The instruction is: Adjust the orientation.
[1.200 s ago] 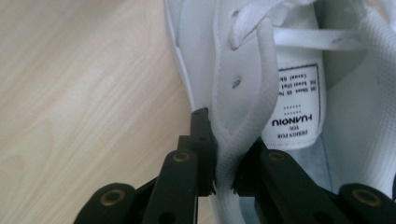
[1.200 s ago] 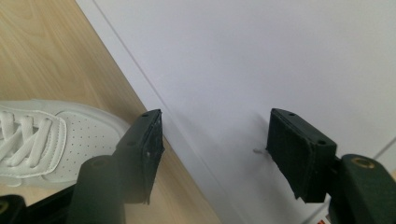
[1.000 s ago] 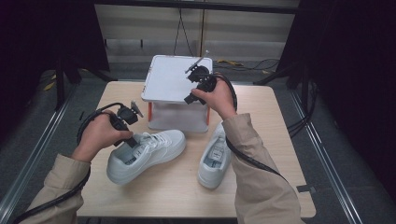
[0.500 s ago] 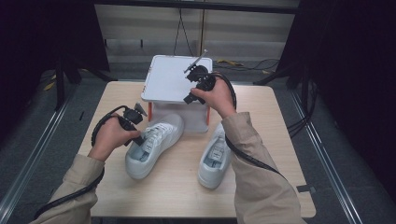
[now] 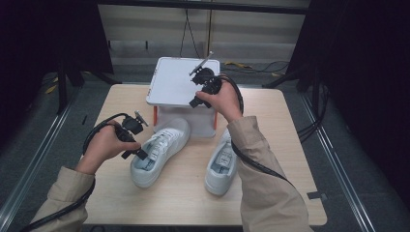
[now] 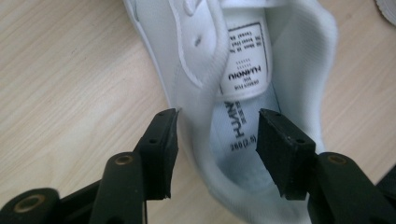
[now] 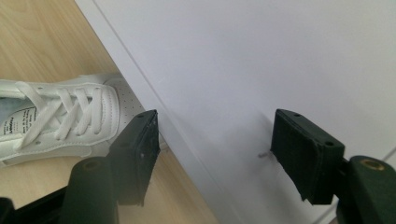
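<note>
Left gripper: the left gripper (image 5: 140,153) is at the heel opening of the left white sneaker (image 5: 159,150); in the left gripper view its jaws stand apart astride the shoe's collar wall (image 6: 201,126), one jaw outside over the wood, the other over the insole, neither clearly pressing.
Right gripper: the right gripper (image 5: 194,101) hangs above the near edge of the white box lid (image 5: 176,79), jaws wide apart and holding nothing.
Left sneaker: lies on the table, long axis diagonal, toe pointing away toward the box, heel near the left hand (image 5: 104,145).
Right sneaker: the second white sneaker (image 5: 222,164) lies beside it to the right, apart from it, toe pointing away, partly under the right sleeve (image 5: 261,179).
Box: white, with orange uprights beneath the lid, at the table's far middle.
Surface: light wooden table (image 5: 300,159).
Room: grey floor, dark curtains at both sides, cables behind.
</note>
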A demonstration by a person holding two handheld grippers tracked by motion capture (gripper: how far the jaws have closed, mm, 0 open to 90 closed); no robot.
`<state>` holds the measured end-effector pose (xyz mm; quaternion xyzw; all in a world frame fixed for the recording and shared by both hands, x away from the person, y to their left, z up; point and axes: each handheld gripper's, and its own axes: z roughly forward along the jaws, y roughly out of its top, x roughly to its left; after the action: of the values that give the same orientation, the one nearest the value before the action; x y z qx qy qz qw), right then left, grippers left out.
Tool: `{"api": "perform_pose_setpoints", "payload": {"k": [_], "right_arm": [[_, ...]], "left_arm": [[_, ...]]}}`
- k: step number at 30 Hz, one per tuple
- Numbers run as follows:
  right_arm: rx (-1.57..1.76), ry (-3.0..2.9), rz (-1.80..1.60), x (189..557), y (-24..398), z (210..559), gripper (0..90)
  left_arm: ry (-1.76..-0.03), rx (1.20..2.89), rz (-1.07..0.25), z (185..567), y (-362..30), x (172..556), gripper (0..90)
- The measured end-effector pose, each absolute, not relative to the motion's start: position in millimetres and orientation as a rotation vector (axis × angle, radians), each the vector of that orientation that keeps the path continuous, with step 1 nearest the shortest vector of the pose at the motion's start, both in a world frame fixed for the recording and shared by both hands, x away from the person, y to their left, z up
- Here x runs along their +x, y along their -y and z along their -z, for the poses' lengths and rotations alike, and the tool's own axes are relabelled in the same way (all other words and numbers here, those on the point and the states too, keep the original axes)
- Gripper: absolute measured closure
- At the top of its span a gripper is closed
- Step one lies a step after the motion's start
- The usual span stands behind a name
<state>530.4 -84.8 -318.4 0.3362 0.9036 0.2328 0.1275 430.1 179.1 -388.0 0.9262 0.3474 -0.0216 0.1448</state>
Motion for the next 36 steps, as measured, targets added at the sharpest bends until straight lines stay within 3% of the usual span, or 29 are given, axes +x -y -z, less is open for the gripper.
{"api": "perform_pose_setpoints", "payload": {"k": [9,36], "right_arm": [[0.983,-2.639,-0.637,531.0,81.9,316.9,31.6],[0.999,-2.631,-0.635,530.8,81.6,316.8,31.4]], "left_arm": [[-0.899,2.685,0.139,375.3,-175.6,414.9,45.5],[-0.706,2.798,0.238,417.5,-161.5,396.6,44.7]]}}
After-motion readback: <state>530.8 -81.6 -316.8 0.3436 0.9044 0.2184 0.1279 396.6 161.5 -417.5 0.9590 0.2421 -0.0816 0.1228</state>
